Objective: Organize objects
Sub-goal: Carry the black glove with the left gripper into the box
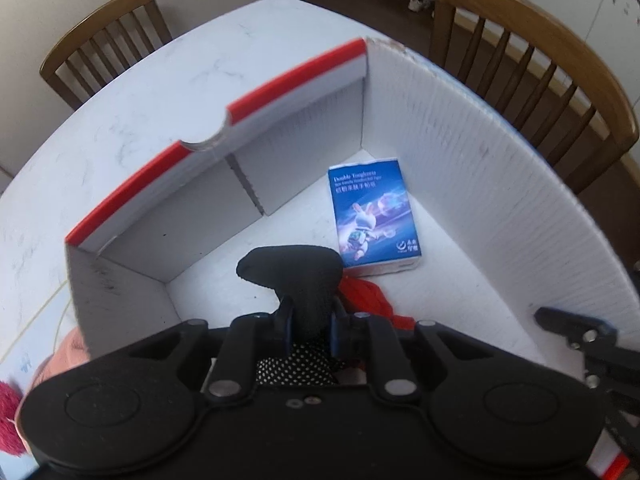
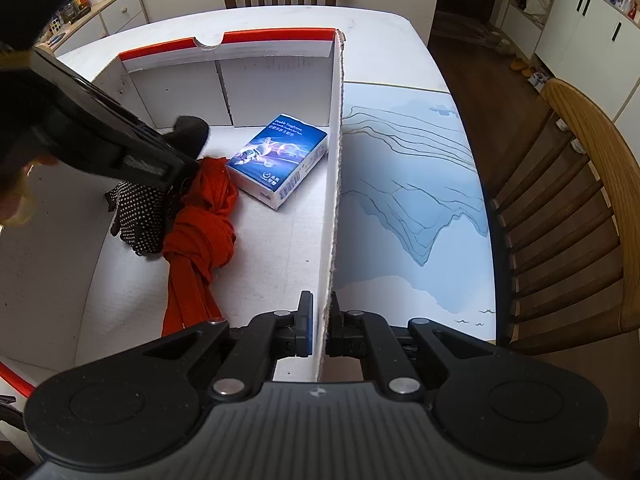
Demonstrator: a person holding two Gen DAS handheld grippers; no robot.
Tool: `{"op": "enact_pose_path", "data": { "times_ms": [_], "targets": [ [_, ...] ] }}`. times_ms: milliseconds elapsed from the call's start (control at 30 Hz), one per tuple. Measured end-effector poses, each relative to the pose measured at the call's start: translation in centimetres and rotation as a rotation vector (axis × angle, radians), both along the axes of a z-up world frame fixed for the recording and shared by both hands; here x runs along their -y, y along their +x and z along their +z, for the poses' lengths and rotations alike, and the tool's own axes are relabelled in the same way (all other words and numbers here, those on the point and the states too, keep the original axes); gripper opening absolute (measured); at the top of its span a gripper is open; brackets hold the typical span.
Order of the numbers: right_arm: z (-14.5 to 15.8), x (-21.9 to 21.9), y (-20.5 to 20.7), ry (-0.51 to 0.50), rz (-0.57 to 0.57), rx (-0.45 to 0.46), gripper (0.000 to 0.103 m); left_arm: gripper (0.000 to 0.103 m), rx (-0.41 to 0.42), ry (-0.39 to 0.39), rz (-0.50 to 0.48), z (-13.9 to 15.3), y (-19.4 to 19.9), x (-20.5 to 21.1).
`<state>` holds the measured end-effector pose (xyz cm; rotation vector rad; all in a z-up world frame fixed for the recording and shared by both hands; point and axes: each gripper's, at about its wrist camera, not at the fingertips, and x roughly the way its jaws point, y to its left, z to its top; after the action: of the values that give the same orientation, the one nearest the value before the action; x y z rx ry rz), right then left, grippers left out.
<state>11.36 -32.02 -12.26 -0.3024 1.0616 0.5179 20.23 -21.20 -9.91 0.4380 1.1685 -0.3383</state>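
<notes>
A white cardboard box (image 1: 460, 128) with red-edged flaps stands open on the table. My left gripper (image 1: 312, 320) is inside it, shut on a black glove with white dots (image 1: 294, 276), held low over the box floor. In the right wrist view the left gripper (image 2: 184, 160) holds the glove (image 2: 140, 212) beside a knotted red cloth (image 2: 204, 220). A blue tissue pack (image 1: 374, 212) lies flat on the box floor; it also shows in the right wrist view (image 2: 276, 156). My right gripper (image 2: 319, 320) is shut on the box's right wall (image 2: 334, 184).
The box sits on a white marble table (image 1: 140, 92) with a blue mountain-print mat (image 2: 412, 200) to its right. Wooden chairs (image 1: 532, 64) stand around the table. A dark red woolly item (image 1: 10, 420) lies left of the box.
</notes>
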Motion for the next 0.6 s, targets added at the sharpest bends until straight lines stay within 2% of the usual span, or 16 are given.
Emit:
{"op": "enact_pose_path", "data": {
  "times_ms": [167,300,600],
  "targets": [
    [0.0,-0.1,-0.1,-0.01,0.017,0.008,0.005,0.014,-0.015,0.011,0.0,-0.7,0.1,0.2],
    [0.0,-0.1,-0.1,-0.012,0.024,0.009,0.005,0.018,-0.012,0.02,0.006,-0.9,0.2,0.3],
    [0.0,0.1,-0.1,0.001,0.03,-0.001,0.005,0.028,0.016,-0.018,0.028,0.6,-1.0,-0.7]
  ]
}}
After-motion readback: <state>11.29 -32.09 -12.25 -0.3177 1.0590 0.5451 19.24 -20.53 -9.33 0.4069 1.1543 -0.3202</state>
